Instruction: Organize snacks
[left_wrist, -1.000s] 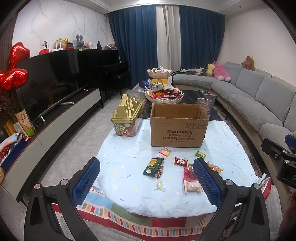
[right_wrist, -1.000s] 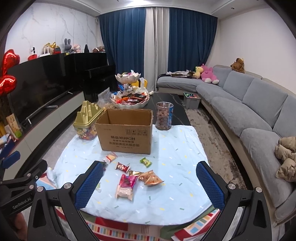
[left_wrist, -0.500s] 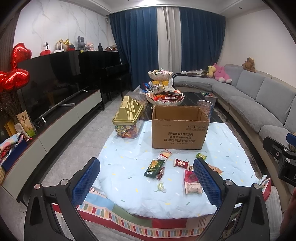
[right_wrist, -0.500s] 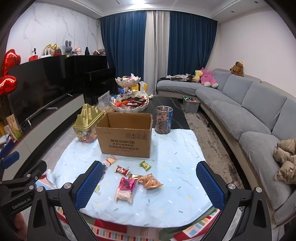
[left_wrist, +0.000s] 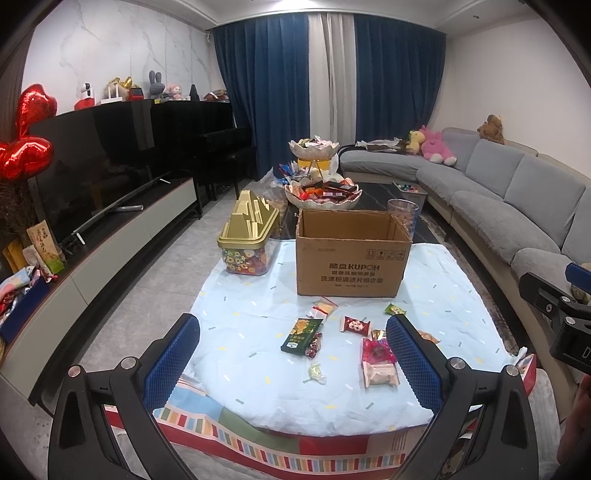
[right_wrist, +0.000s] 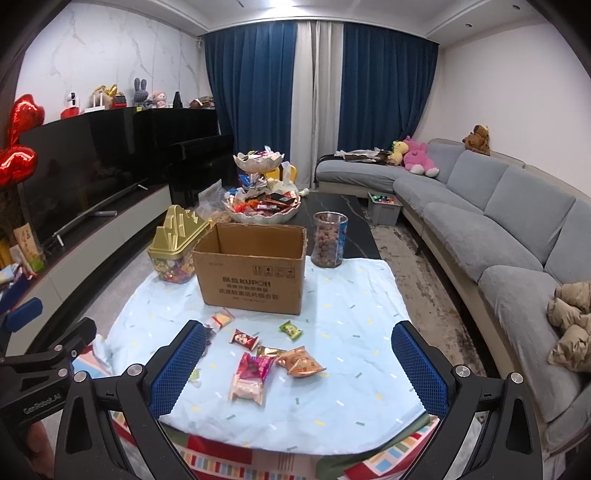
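An open cardboard box (left_wrist: 351, 254) (right_wrist: 253, 273) stands on a light blue cloth (left_wrist: 258, 321) (right_wrist: 351, 321). Several loose snacks lie in front of it: a green packet (left_wrist: 301, 334), a red-and-white candy (left_wrist: 354, 325) (right_wrist: 244, 338), a pink packet (left_wrist: 378, 363) (right_wrist: 251, 376), an orange packet (right_wrist: 301, 363), a small green candy (right_wrist: 290, 329). My left gripper (left_wrist: 293, 365) is open and empty, held back above the table's near edge. My right gripper (right_wrist: 299, 369) is open and empty, likewise short of the snacks.
A gold-lidded candy jar (left_wrist: 249, 236) (right_wrist: 175, 247) stands left of the box. A clear jar of round snacks (right_wrist: 328, 240) stands behind right. A tiered snack bowl (left_wrist: 321, 184) is behind. A grey sofa (right_wrist: 498, 221) runs along the right, a TV cabinet (left_wrist: 110, 229) along the left.
Both grippers have drawn back and risen slightly, so the table looks a little farther away. Jaws stay open. Nothing on the table has moved.
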